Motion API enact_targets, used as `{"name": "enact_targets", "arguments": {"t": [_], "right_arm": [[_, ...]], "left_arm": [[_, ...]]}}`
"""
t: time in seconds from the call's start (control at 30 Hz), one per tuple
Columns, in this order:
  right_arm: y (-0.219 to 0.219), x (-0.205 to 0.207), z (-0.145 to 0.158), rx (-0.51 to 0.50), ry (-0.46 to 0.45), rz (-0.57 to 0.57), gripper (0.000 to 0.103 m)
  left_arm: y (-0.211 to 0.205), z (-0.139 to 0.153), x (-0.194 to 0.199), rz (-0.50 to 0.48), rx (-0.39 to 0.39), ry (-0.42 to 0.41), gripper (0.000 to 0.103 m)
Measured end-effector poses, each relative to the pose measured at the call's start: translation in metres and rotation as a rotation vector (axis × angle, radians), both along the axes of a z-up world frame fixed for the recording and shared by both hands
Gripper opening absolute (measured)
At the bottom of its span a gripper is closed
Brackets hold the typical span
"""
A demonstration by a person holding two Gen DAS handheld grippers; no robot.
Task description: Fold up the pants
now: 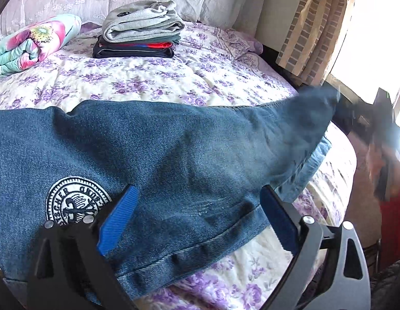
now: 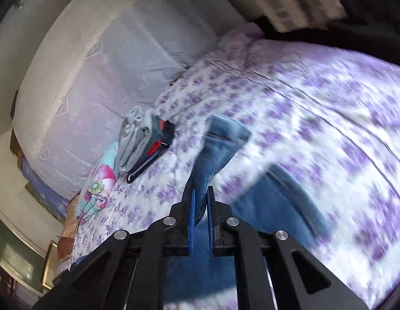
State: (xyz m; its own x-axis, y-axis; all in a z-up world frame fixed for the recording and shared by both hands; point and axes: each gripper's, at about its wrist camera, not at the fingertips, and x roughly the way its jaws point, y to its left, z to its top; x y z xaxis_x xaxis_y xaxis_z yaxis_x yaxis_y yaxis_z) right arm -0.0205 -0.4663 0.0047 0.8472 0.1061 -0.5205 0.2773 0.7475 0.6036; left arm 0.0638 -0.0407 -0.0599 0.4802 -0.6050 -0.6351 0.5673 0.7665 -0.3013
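Blue denim pants (image 1: pixel 153 149) with a round white embroidered patch (image 1: pixel 76 201) lie across the floral bed. My left gripper (image 1: pixel 197 206) is open, its blue pads (image 1: pixel 117 219) straddling the waistband area just above the denim. In the right wrist view my right gripper (image 2: pixel 201 193) is shut on a bunched leg end of the pants (image 2: pixel 220 139) and holds it lifted above the bed; more denim (image 2: pixel 277 196) hangs below. In the left wrist view that lifted end (image 1: pixel 316 108) shows blurred at the right.
A stack of folded clothes (image 1: pixel 140 33) sits at the back of the bed (image 1: pixel 200 77), also in the right wrist view (image 2: pixel 145 144). A rolled floral blanket (image 1: pixel 32 46) lies at the left. Curtain and window (image 1: pixel 329 25) are at the right.
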Motion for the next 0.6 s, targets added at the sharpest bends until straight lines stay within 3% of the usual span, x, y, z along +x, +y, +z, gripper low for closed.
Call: {"name": "enact_targets", "arguments": {"t": [0.2,0.23,0.27,0.33,0.43,0.53,0.6], "right_arm": [[-0.026,0.006,-0.051,0.148,0.058,0.015,0.012],[-0.027,0.005,-0.053,0.182,0.049,0.016,0.017],[-0.027,0.002,-0.056,0.229,0.027,0.026,0.036],[-0.028,-0.001,-0.056,0.316,-0.033,0.038,0.055],[-0.024,0.002,-0.046,0.288,-0.039,0.038,0.061],[-0.019,0.016,-0.048,0.231,-0.004,0.057,0.059],[-0.016,0.018,-0.055,0.218,0.011,0.073,0.033]], "left_arm": [[-0.001,0.0,0.0,-0.011,-0.001,0.004,0.094],[0.0,0.0,-0.001,-0.012,0.0,0.005,0.094],[-0.001,0.0,-0.001,-0.015,0.001,0.006,0.094],[0.0,0.001,-0.002,-0.011,-0.001,0.009,0.094],[0.0,0.007,-0.002,0.014,-0.024,0.036,0.094],[-0.002,0.017,0.004,0.012,-0.115,0.109,0.094],[-0.015,0.019,0.01,0.043,-0.073,0.141,0.094]]}}
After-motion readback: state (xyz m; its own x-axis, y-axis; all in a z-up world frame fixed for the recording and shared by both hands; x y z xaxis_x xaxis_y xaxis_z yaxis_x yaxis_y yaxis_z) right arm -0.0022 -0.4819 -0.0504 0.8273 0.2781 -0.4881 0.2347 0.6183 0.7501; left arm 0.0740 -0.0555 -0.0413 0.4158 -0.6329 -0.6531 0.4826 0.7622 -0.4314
